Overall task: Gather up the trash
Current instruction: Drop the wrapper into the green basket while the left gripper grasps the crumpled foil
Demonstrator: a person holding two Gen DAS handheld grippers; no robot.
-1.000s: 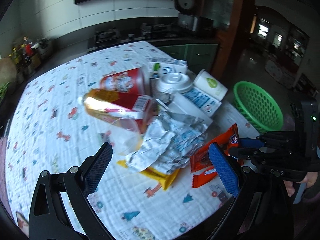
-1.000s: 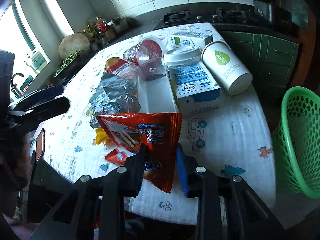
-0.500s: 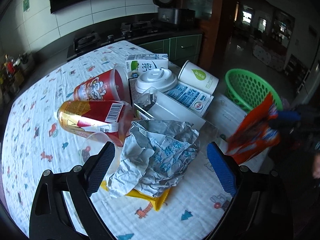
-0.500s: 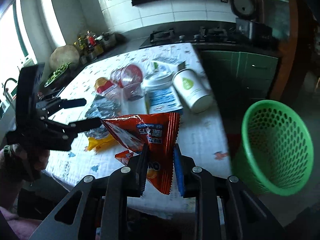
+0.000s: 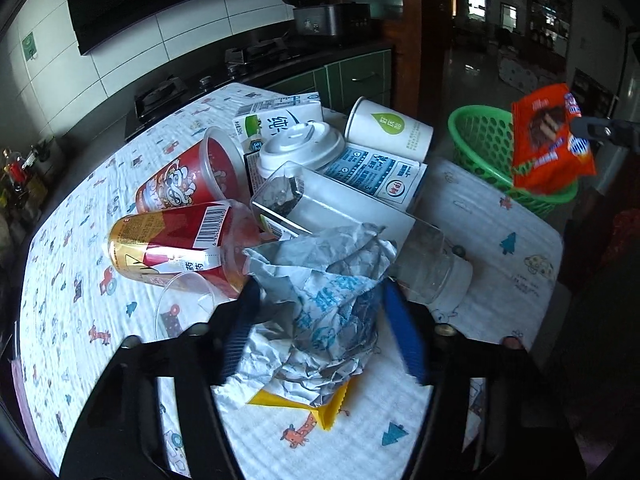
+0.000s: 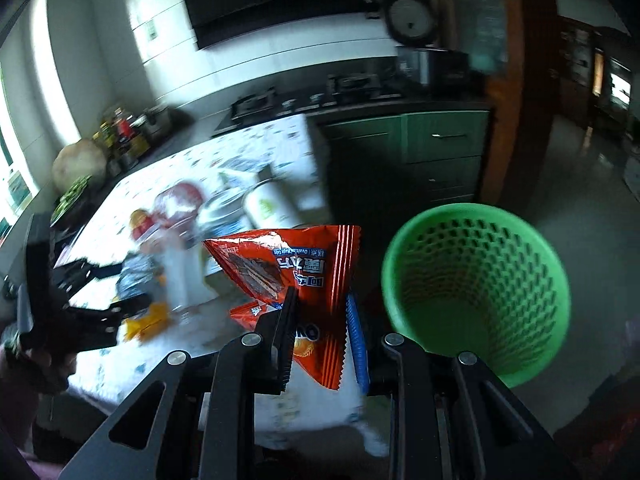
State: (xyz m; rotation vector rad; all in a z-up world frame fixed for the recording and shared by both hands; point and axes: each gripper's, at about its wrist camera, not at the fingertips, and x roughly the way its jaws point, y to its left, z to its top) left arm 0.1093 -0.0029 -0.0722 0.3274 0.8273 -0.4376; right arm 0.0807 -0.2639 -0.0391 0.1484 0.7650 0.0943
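- Closing now: the left gripper [image 5: 320, 328] has its jaws coming in on the crumpled silver wrapper [image 5: 324, 300], low centre of the left view. A second ago they stood wide around it; the pads look to be at its sides, but a firm pinch cannot be confirmed.
- Right gripper [image 6: 320, 338] is clamped tight on the orange snack bag [image 6: 304, 280]. A second ago that bag hung low over the near table edge; now it sits centre frame just left of the green basket [image 6: 476, 296], whose open mouth fills the right of the right view.
- Judgement: the bag is near its drop, and the wrapper is the next piece going. Two items moving at once.
- Left view alone shows the remaining pile on the printed tablecloth [image 5: 80, 280]: red can [image 5: 172, 240], red tub [image 5: 188, 176], white lid [image 5: 300, 148], paper cup [image 5: 388, 128], milk cartons [image 5: 376, 172], clear cup [image 5: 184, 304], yellow wrapper [image 5: 296, 400] under the silver one. It also catches the bag at upper right, in front of the basket rim.
- Right view alone shows the basket's inside, which looks empty, and a second small orange packet [image 6: 248, 312] on the table edge. The pile there is blurred.
- Right view also shows the left gripper from outside, at left edge, over the wrapper.
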